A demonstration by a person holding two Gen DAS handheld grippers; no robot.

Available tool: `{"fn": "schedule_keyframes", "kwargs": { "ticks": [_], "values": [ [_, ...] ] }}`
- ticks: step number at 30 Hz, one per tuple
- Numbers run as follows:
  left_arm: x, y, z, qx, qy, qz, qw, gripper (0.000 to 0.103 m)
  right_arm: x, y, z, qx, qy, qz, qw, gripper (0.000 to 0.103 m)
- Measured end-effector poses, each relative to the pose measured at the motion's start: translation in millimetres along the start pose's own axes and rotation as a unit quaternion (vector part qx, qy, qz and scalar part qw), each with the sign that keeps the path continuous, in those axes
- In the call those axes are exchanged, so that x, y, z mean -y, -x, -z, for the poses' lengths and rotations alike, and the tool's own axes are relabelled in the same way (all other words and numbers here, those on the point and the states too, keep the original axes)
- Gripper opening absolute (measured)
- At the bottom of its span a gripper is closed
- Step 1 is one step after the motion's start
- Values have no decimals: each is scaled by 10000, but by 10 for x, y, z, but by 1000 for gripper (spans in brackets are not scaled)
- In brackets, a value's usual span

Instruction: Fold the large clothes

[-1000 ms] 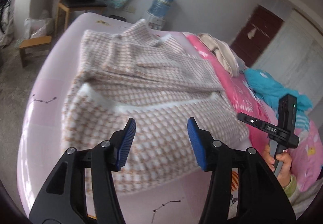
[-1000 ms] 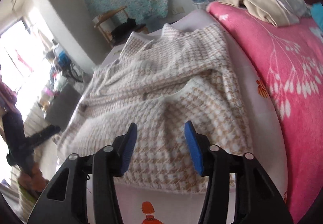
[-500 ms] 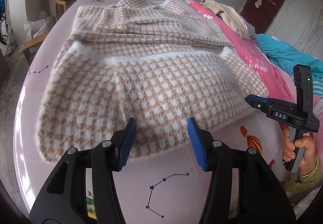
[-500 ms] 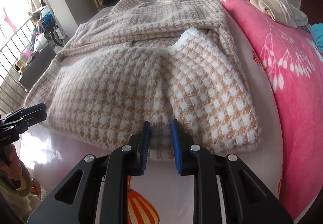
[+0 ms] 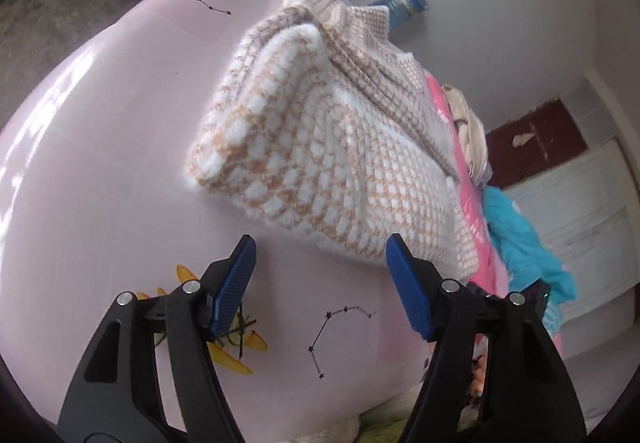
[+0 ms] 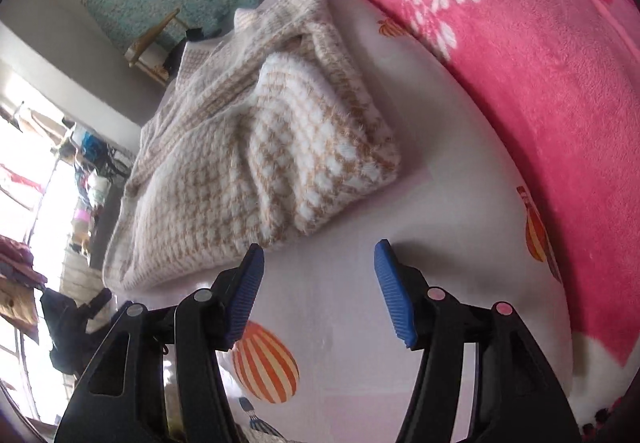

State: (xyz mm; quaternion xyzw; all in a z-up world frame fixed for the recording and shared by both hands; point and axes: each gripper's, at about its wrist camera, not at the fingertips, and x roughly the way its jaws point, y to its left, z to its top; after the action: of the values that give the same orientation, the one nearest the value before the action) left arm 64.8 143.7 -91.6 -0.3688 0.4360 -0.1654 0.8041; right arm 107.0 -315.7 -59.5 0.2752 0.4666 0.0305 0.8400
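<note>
Fingers spread on left gripper [image 5: 320,263] and right gripper [image 6: 319,267], empty | folded sweater [image 5: 332,147] lies lengthwise, collar toward bed's [image 5: 100,183] far edge

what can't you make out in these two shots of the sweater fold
- Underside and inner layers of the sweater: hidden by its own top layer, both views.
- Sleeves: tucked out of sight or lost in the folds, cannot tell which.
- Right gripper as seen from the left wrist: mostly behind the left gripper.
- Bottle label: blurred, too small.
- Pink blanket: cut off by the right wrist view's edge.
</note>
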Motion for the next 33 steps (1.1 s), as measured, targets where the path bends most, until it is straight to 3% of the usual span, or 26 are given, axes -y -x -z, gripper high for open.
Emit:
{"fn": "schedule_keyframes", "kwargs": {
  "ticks": [6, 9, 12, 15, 19, 20, 23, 27, 33],
  "values": [
    [-54, -82, -201, 444, 479, 150, 9978, 62, -16, -129, -126, 590, -507, 43, 9970, 60],
    [49, -142, -217, 594, 309, -170, 9976, 52, -90, -188, -132, 910, -579, 126, 9941, 66],
    [111, -210, -242, 726, 192, -517, 9958, 39, -226, -281, -183, 1133, -444, 399, 9918, 66],
    [171, -256, -271, 812, -55, -876, 9928, 33, -311, -328, -192, 1285, -346, 633, 9891, 66],
    [369, -322, -240, 922, -795, -1538, 9806, 29, -408, -396, -197, 1346, 48, 1087, 9849, 44],
    [425, -327, -219, 965, -996, -1664, 9762, 26, -430, -412, -198, 1306, 184, 1163, 9844, 33],
    [591, -314, -172, 1084, -1538, -1961, 9624, 18, -557, -380, -196, 1300, 694, 1370, 9796, 19],
    [809, -134, -118, 1363, -1985, -2031, 9491, 12, -725, -116, -162, 1633, 1180, 1478, 9683, 15],
    [1111, 266, -20, 1610, -2408, -1812, 9398, 8, -877, 327, -43, 1896, 1565, 1428, 9587, 9]
  ]
}}
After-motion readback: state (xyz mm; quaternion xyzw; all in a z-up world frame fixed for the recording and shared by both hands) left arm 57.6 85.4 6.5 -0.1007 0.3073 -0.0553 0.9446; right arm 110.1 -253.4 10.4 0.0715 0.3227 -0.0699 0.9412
